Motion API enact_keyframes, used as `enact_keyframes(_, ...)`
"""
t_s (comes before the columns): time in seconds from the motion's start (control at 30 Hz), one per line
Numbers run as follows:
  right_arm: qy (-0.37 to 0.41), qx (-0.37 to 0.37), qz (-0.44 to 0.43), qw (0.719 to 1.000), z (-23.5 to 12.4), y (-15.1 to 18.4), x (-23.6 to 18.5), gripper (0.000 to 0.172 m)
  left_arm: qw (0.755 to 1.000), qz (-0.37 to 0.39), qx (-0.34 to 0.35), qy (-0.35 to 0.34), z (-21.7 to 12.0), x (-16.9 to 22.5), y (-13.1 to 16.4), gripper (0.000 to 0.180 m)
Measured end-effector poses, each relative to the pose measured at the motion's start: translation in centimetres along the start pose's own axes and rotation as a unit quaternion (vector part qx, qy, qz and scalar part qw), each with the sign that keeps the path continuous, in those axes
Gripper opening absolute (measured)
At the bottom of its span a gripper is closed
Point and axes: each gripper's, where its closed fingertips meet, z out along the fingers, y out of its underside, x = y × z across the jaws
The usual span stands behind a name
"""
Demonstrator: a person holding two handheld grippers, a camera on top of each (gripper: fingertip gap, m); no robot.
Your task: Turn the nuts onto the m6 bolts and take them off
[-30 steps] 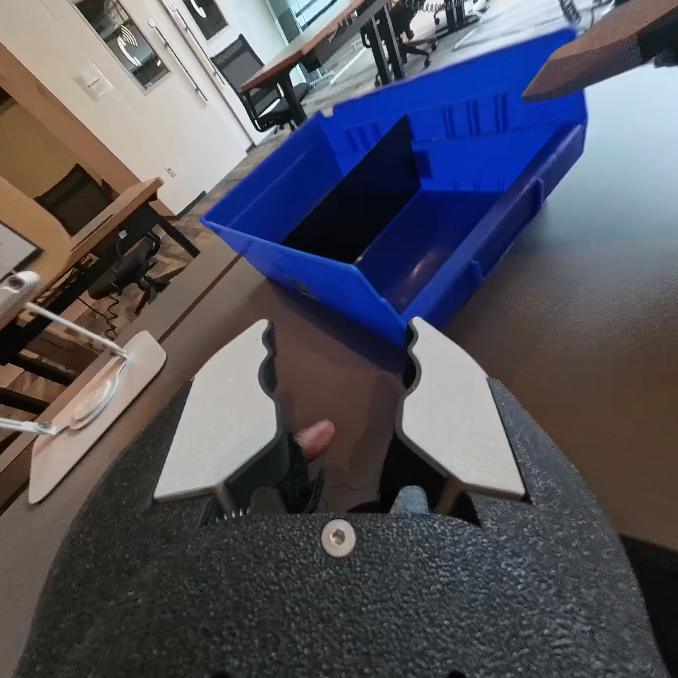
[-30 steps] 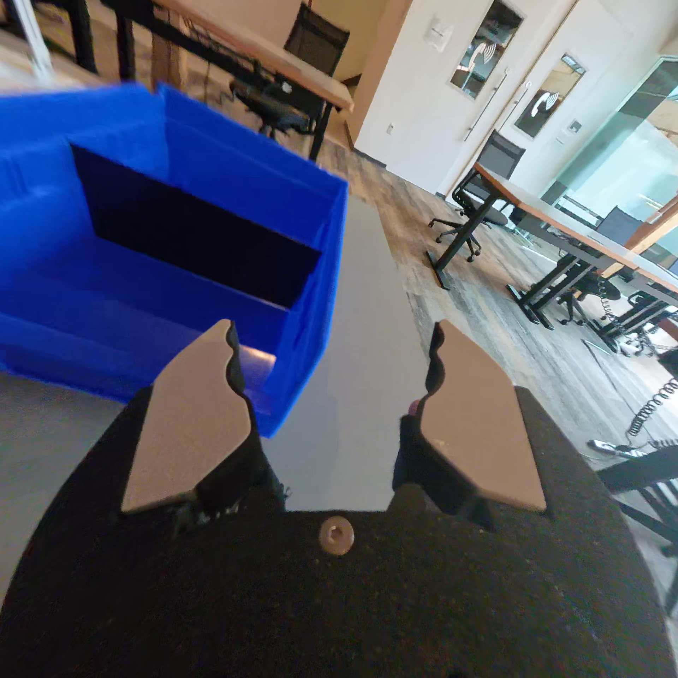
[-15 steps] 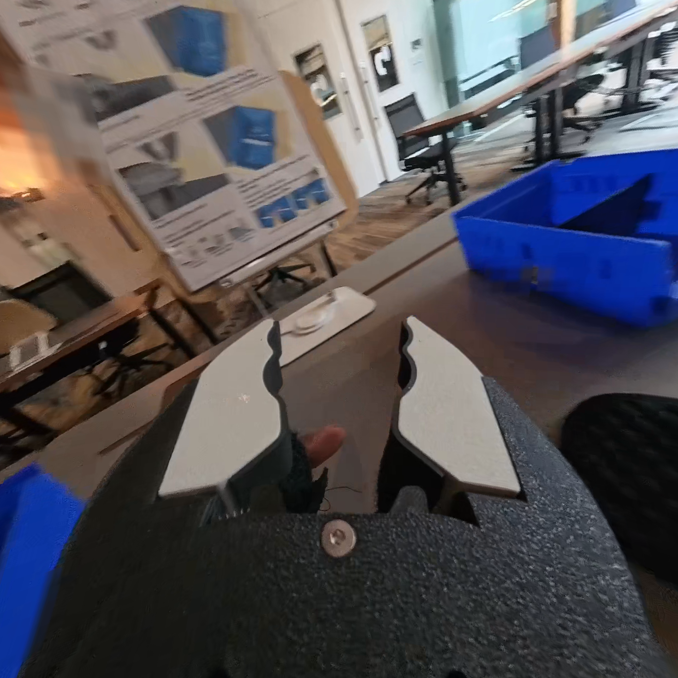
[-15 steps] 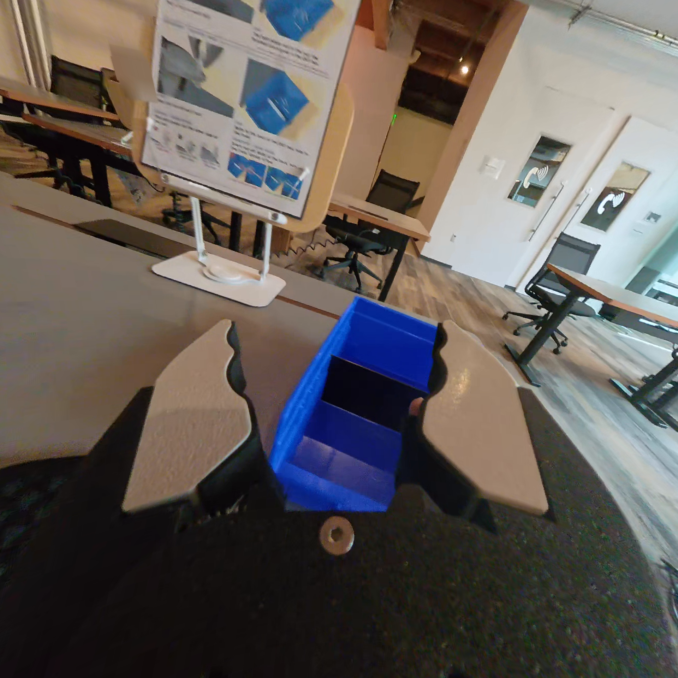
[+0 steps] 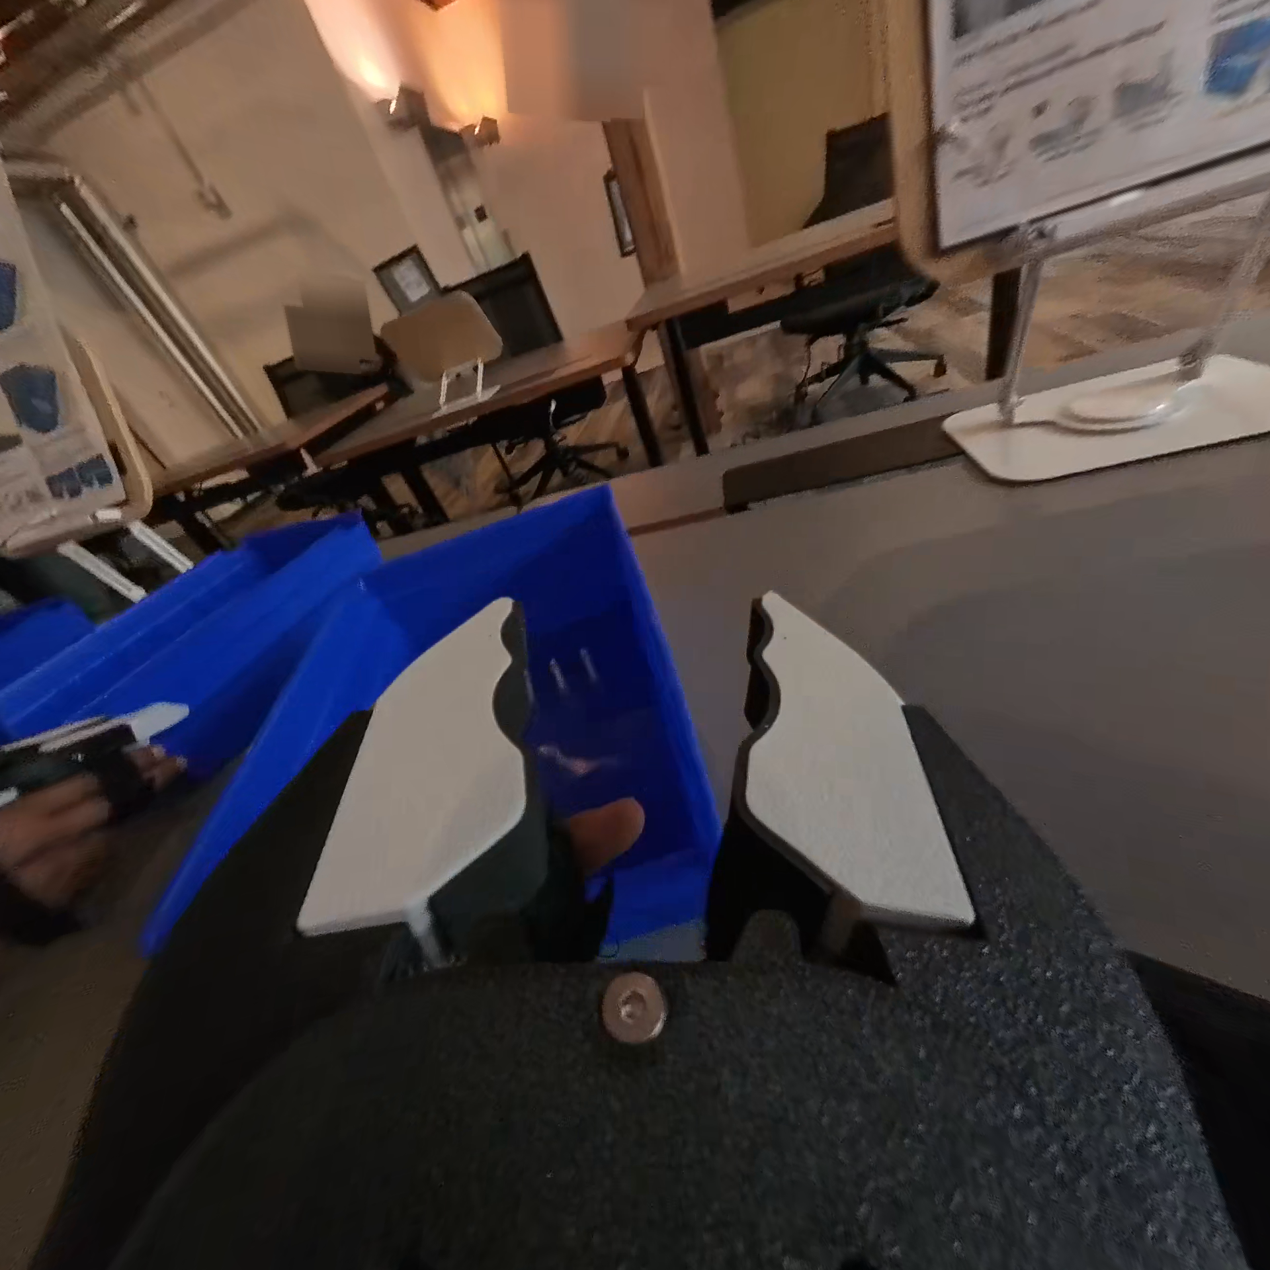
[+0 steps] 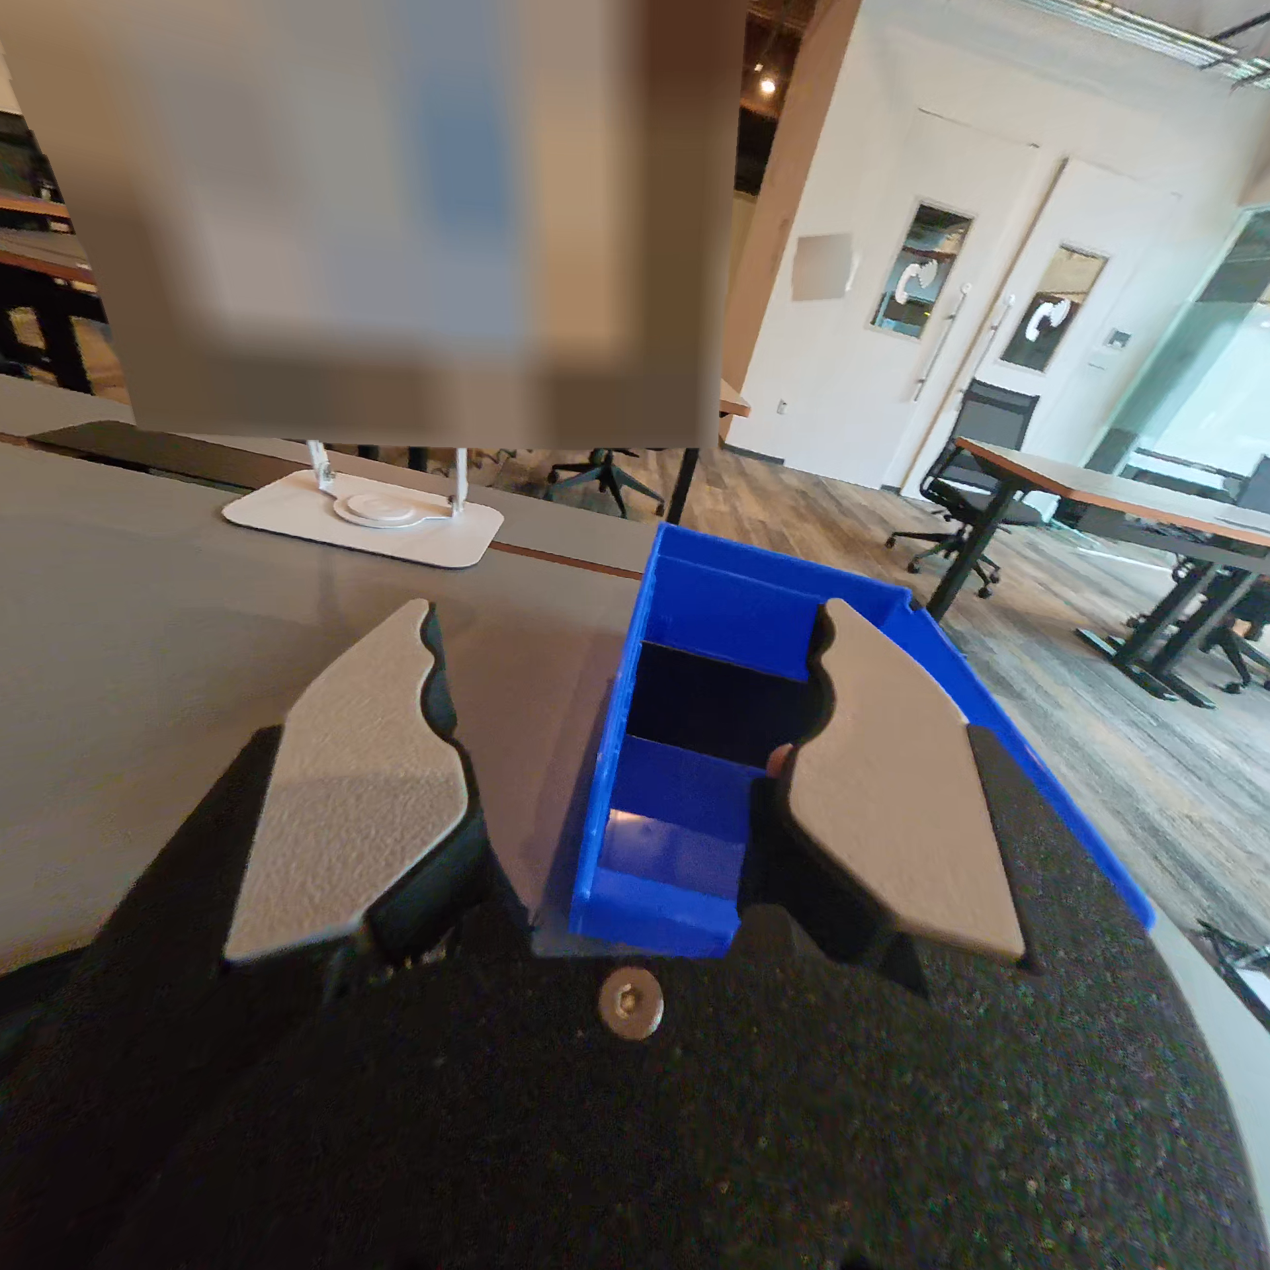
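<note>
My left gripper (image 5: pixel 636 618) is open and empty, and hovers over the near end of a blue bin (image 5: pixel 639 584) on the dark table (image 5: pixel 996 653). A few small silvery bolts (image 5: pixel 570 670) lie blurred inside that bin, beyond the fingertips. No nut shows clearly. My right gripper (image 6: pixel 625 618) is wide open and empty above the table (image 6: pixel 172 653). Its right finger (image 6: pixel 886 756) overlaps another blue bin (image 6: pixel 742 605) with a black divider (image 6: pixel 715 694). The parts of that bin's compartments that show hold nothing.
A second blue bin (image 5: pixel 206 618) stands left of the bolt bin. A gloved hand (image 5: pixel 62 811) with a white-tipped tool is at the far left edge. A white stand base (image 6: pixel 364 515) holds a sign board on the table behind. Desks and office chairs stand beyond. The gap from one gripper's tips to the other's is roughly 55 cm.
Both views have swung. The left one turned away from the divided bin, past the sign stand, onto the bin with bolts. The right one settled on the divided bin. Both grippers stayed open and empty.
</note>
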Motion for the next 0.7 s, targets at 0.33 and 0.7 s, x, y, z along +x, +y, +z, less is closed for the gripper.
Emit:
enact_keyframes(0.33,-0.005,0.003,0.006,1.000,0.4,1.3,-1.0,0.100,0.997,-0.033,-0.063,0.016,3.1,-3.6,4.1,0.052)
enact_keyframes(0.7,-0.033,0.006,0.013,0.999,0.9,1.5,-2.1,0.100,0.964,-0.058,-0.252,0.066,9.4,-9.6,9.0,0.035)
